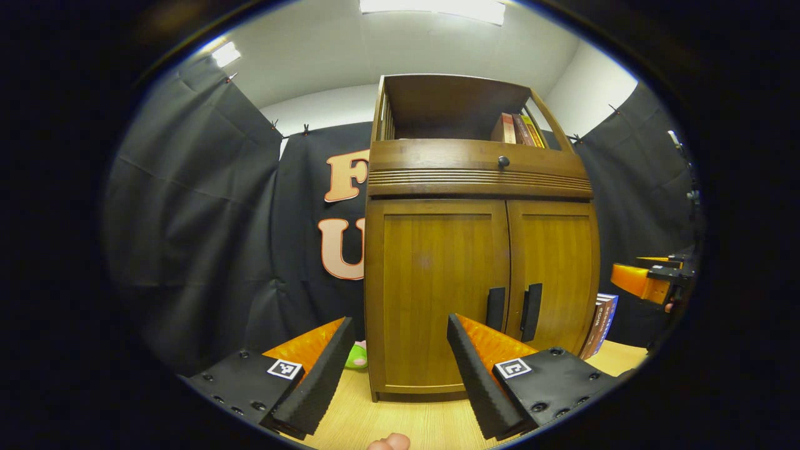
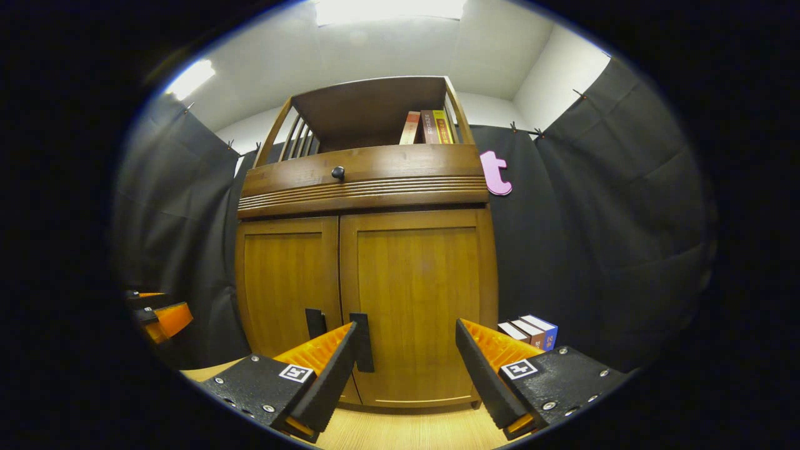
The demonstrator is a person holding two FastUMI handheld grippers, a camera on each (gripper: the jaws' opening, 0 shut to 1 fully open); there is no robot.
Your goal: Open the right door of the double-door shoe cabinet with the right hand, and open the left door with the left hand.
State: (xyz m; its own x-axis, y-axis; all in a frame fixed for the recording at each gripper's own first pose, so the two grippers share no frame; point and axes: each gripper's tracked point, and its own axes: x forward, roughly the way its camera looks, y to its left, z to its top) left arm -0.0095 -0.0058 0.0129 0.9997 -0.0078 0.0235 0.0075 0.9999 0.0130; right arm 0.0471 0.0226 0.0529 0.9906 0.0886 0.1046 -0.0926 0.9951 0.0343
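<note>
Jaws spread wide, nothing gripped, left gripper (image 1: 397,369) facing shoe cabinet (image 1: 478,250) on table (image 1: 400,419), left door (image 1: 437,294) closed, apart from fingers; right gripper view: right gripper (image 2: 406,369) also released, right door (image 2: 419,300) closed, its handle (image 2: 362,340) just behind left finger, books (image 2: 531,331) beside cabinet.

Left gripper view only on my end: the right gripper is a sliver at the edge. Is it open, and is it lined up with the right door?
Observer: Right gripper is open, with nothing between its fingers, and it faces the right door.
Operator: On the handle yet?
Observer: No grip. The right door handle sits behind one finger's tip, outside the gap. I cannot tell if they touch.
Operator: Anything off to the right of that door?
Observer: Three books stand upright just right of it.
</note>
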